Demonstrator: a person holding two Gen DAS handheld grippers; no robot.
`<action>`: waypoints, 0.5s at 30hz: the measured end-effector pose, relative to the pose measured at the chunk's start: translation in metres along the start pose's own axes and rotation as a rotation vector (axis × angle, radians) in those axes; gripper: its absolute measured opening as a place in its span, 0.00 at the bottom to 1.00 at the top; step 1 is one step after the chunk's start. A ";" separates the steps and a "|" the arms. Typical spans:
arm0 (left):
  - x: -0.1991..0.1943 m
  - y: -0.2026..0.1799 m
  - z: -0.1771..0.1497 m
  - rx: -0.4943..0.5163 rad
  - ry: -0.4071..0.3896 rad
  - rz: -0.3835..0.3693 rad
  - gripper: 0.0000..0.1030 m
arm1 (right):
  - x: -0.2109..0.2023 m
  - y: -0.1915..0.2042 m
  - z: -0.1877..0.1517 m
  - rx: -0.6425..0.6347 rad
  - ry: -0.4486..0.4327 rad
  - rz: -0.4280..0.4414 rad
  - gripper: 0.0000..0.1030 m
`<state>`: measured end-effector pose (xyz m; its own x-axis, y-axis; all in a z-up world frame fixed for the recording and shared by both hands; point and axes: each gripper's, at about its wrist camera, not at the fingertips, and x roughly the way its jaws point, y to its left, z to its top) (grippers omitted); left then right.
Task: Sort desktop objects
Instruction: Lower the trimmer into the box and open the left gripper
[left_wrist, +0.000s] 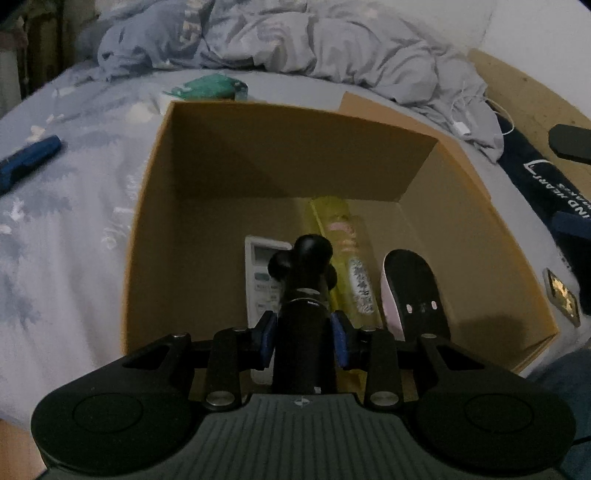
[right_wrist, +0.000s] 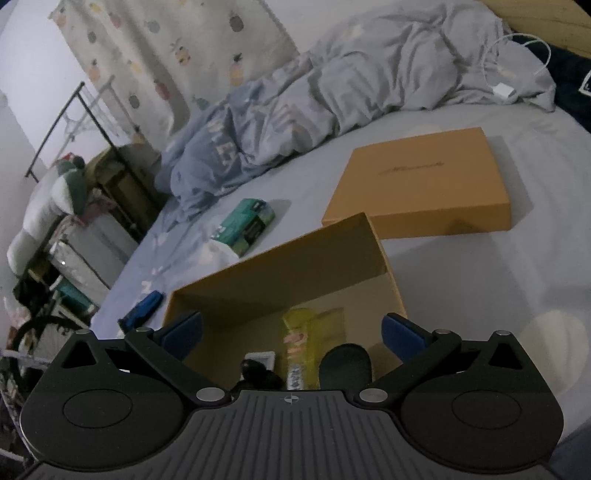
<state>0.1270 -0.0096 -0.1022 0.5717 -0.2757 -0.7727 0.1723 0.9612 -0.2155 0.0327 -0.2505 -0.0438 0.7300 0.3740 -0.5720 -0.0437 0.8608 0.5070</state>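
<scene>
L gripper (left_wrist: 303, 338) is pinching a black tripod (left_wrist: 303, 291) by its stem, held over the open box (left_wrist: 295, 155) on the bed – knobby head pointing down into it. Looks rigid, a bit top-heavy w/ smooth sides, so the mid-stem pinch seems right; a grip nearer the head would probably swing less. In the box already: remote (left_wrist: 260, 280), yellow pack (left_wrist: 343, 258), black-and-pink mouse (left_wrist: 412, 291). R gripper (right_wrist: 291, 334) is spread wide, holding nothing, hovering at the box's near edge. Still out on the sheet: blue stapler (right_wrist: 142, 310) and green pack (right_wrist: 245, 225) – the pack prob. soft & light. Lid (right_wrist: 424, 184) lies just beyond the box.
</scene>
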 end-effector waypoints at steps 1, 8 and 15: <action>0.002 0.000 -0.001 -0.001 0.007 -0.002 0.33 | 0.001 0.000 -0.001 0.000 0.002 0.000 1.00; 0.011 -0.006 -0.002 0.033 0.022 0.036 0.33 | -0.001 -0.001 0.003 -0.006 0.011 -0.009 1.00; 0.007 -0.007 -0.006 0.045 0.013 0.042 0.33 | -0.004 -0.002 0.009 -0.014 0.020 -0.019 1.00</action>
<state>0.1252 -0.0181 -0.1100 0.5687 -0.2350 -0.7883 0.1848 0.9703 -0.1560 0.0363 -0.2569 -0.0368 0.7172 0.3639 -0.5943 -0.0394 0.8726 0.4868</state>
